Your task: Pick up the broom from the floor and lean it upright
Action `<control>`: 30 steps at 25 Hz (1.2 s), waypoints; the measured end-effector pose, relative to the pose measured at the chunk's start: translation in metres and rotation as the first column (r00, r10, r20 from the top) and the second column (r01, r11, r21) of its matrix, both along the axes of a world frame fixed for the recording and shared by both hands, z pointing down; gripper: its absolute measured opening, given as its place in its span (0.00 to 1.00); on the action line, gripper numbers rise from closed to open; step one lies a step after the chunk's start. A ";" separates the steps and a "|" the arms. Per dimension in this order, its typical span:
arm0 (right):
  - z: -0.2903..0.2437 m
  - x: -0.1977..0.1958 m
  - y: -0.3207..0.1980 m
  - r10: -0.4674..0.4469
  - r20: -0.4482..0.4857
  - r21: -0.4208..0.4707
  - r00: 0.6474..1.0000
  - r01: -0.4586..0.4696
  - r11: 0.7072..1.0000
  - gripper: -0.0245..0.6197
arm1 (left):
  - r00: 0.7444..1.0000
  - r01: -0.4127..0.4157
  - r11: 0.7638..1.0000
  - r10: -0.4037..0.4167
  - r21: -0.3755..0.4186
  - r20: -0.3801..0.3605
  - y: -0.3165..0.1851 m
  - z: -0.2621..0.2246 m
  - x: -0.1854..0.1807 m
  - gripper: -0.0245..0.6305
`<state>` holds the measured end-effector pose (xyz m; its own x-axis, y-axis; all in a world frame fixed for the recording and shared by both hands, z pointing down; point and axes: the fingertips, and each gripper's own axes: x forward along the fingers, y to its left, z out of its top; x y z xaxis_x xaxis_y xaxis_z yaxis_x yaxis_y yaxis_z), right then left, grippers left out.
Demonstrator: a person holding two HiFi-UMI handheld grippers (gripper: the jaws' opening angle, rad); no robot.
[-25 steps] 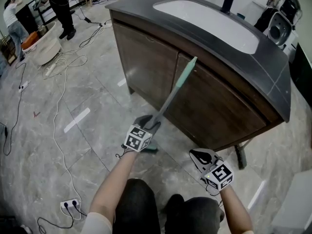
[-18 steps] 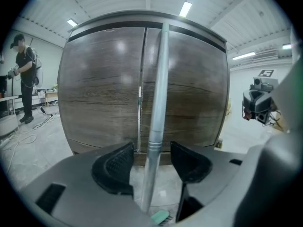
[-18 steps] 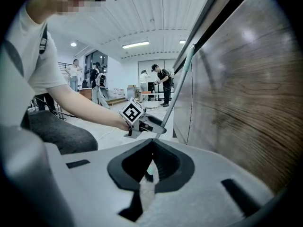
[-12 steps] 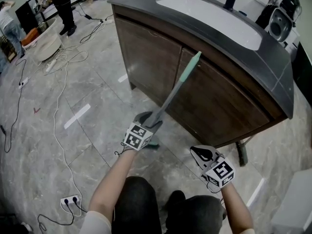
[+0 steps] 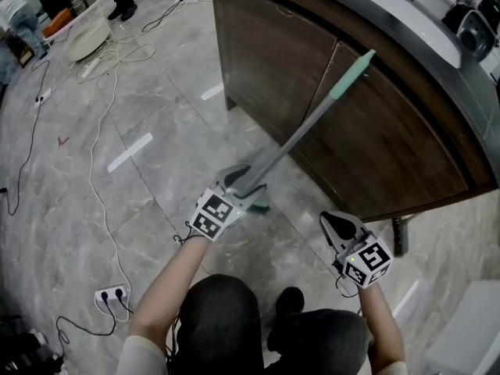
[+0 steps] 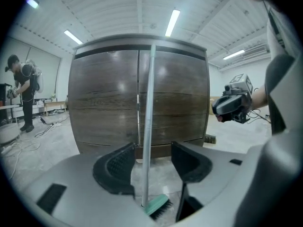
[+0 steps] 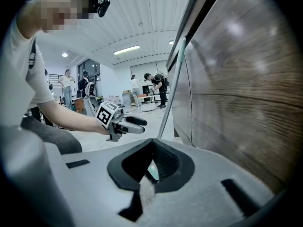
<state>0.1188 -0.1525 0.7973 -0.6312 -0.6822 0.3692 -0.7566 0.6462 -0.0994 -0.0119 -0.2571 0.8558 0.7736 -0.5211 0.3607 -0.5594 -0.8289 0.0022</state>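
Note:
The broom leans upright against the dark wood cabinet (image 5: 281,69). Its green grip (image 5: 351,73) rests on the cabinet door, and its green head (image 5: 262,204) stands on the floor. My left gripper (image 5: 241,180) is open around the lower grey shaft (image 6: 147,126); its jaws have just been opening. The shaft stands between the pads (image 6: 116,167), close to the left one, and neither presses on it. The broom head (image 6: 156,206) shows below the jaws. My right gripper (image 5: 326,219) hangs to the right near the cabinet's foot, shut and empty. The right gripper view also shows the shaft (image 7: 170,98).
White cables (image 5: 101,131) trail across the marble floor at left, with a power strip (image 5: 109,294) near my legs. White tape marks (image 5: 131,151) lie on the tiles. A cabinet leg (image 5: 401,237) stands beside the right gripper. People (image 7: 158,86) work far off.
The left gripper's jaws have opened off the shaft and the gripper has drawn back a little; the broom stays leaning on the cabinet. The head view has tipped lower. The right gripper has barely moved.

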 end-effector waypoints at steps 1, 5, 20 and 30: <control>0.001 -0.003 -0.001 -0.002 -0.001 0.000 1.000 0.002 1.000 0.04 | 1.000 -0.010 1.000 0.010 -0.001 -0.004 0.005 0.002 -0.004 0.39; 0.009 -0.012 -0.009 -0.011 -0.002 -0.003 1.000 0.011 1.000 0.04 | 0.999 -0.047 0.998 0.047 -0.037 -0.006 0.025 0.021 -0.016 0.37; 0.046 -0.028 -0.044 -0.090 -0.002 -0.035 0.996 0.090 0.995 0.04 | 0.996 -0.093 0.994 0.092 -0.060 -0.022 0.056 0.053 -0.016 0.09; -0.067 -0.033 -0.028 -0.117 -0.029 -0.152 0.993 0.111 0.982 0.04 | 0.995 -0.067 0.980 0.051 -0.188 -0.088 0.098 -0.072 -0.021 0.05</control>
